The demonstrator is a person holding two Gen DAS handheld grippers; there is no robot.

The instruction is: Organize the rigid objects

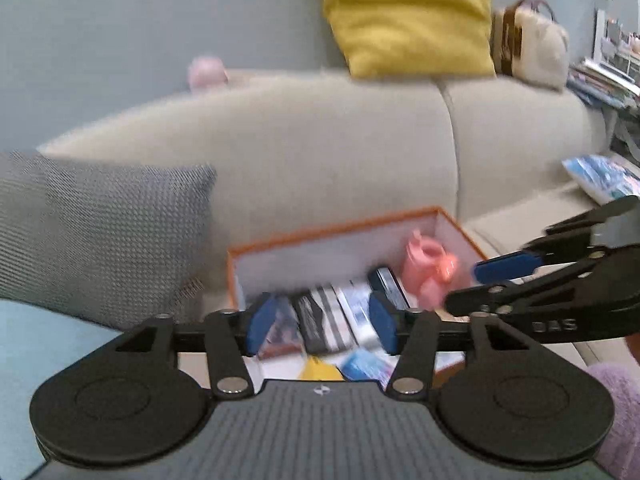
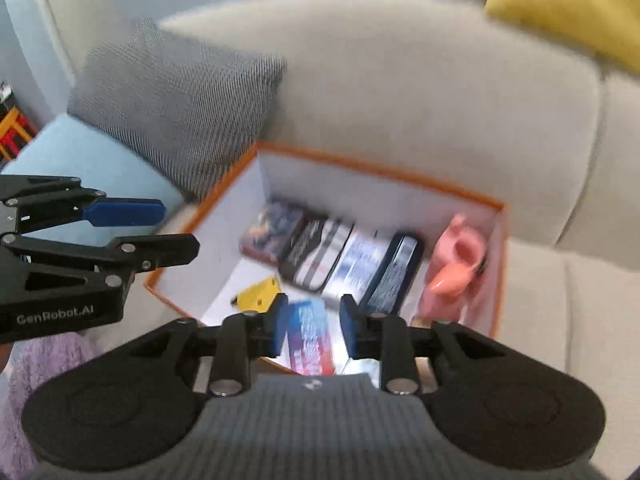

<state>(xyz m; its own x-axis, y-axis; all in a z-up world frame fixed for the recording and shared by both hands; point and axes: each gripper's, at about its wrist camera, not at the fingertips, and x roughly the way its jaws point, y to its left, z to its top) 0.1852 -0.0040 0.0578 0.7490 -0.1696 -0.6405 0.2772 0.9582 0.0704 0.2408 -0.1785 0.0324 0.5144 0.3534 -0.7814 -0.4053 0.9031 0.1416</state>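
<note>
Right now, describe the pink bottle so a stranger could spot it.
On the beige sofa sits an orange-rimmed box. At its right end, beside the row of flat books, stands the pink bottle. It is the only pink, rounded, upright thing inside.

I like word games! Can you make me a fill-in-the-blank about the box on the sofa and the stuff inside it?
1. The box on the sofa has a rim colored ____.
2. The watering can in the box's corner is colored ____.
3. The pillow beside the box is colored ____.
4. The right gripper has its blue pads apart, so it is ____.

Missing words: orange, pink, gray, open
</note>
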